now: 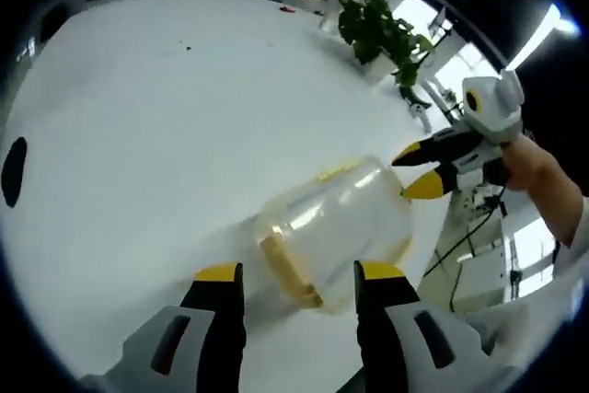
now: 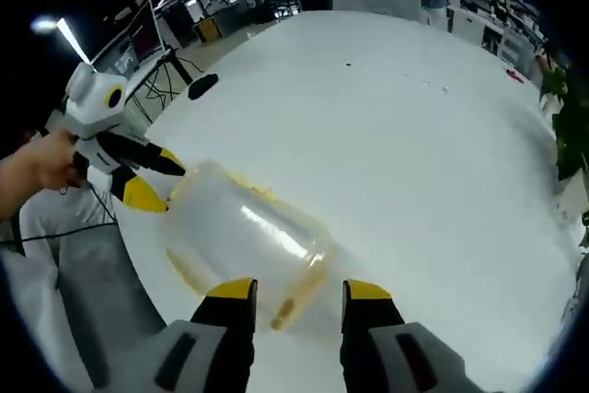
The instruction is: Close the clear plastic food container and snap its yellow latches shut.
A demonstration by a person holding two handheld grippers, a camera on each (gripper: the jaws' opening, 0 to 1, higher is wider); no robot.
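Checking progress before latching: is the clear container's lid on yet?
Cannot tell. The container is blurred; yellow shows along its edges, nothing sharper.

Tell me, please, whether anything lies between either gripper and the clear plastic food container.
Nothing visible does. The clear plastic food container lies on the white table just ahead of the left gripper, and the right gripper is at its far end, both with jaws apart.
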